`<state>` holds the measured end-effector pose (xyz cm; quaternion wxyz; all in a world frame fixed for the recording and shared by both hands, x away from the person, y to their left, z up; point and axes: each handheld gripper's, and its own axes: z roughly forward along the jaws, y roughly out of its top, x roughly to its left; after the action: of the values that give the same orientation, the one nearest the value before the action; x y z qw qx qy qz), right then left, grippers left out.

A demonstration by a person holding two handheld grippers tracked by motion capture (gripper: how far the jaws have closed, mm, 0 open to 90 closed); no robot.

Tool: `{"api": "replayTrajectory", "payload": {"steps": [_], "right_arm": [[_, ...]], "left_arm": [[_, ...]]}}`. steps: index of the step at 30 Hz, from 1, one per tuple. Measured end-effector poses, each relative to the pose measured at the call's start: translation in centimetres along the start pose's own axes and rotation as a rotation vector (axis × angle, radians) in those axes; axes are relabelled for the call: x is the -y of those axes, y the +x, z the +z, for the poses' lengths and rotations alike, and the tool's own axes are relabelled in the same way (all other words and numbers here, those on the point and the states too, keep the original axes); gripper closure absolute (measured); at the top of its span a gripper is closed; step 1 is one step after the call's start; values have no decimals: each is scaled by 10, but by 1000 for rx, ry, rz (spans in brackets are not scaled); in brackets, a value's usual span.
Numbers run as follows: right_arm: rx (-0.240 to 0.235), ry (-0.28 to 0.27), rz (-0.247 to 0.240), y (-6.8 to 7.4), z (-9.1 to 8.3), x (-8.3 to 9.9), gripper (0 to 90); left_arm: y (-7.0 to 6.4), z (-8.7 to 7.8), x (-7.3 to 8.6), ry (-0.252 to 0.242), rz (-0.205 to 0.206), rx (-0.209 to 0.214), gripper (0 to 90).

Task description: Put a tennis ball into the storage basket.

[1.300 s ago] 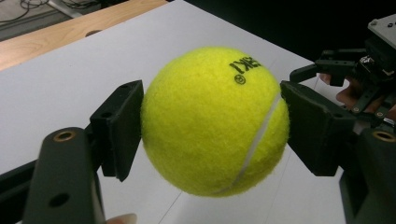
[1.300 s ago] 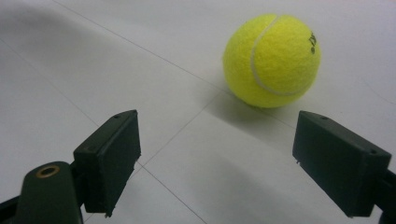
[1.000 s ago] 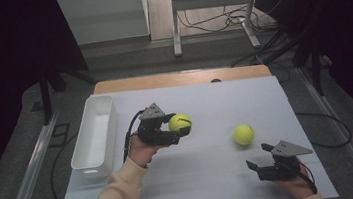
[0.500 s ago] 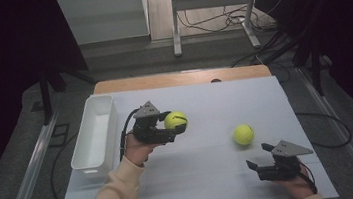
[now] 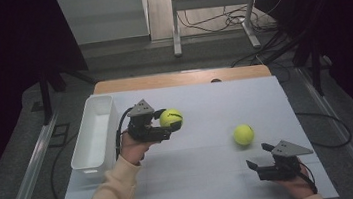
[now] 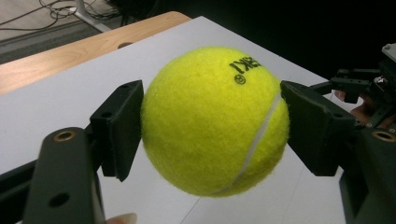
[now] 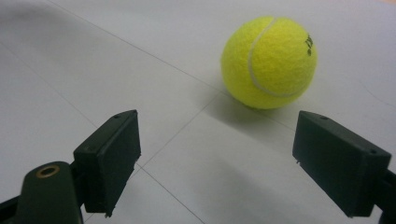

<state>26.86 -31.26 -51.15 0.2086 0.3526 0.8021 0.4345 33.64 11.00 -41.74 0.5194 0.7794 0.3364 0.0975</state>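
In the high view, left of centre, the left gripper (image 5: 169, 125) clamps a yellow tennis ball (image 5: 171, 118) between its jaws, lifted off the white worktop (image 5: 208, 176), just right of the white bin (image 5: 93, 139). At the lower right the right gripper (image 5: 259, 156) rests with jaws spread wide and nothing in them; a second tennis ball (image 5: 243, 134) lies on the worktop just beyond it.

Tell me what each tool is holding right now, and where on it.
Left tool clamps a tennis ball across its middle, off the table. Right tool is open, holding nothing.
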Motion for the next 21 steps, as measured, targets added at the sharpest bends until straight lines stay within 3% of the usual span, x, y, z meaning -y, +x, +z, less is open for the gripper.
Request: {"api": "replayTrajectory", "payload": {"steps": [21], "right_arm": [[2,-1,1,0,0,0,161]], "left_arm": [[15,-15,1,-27,-28,-45,262]]}}
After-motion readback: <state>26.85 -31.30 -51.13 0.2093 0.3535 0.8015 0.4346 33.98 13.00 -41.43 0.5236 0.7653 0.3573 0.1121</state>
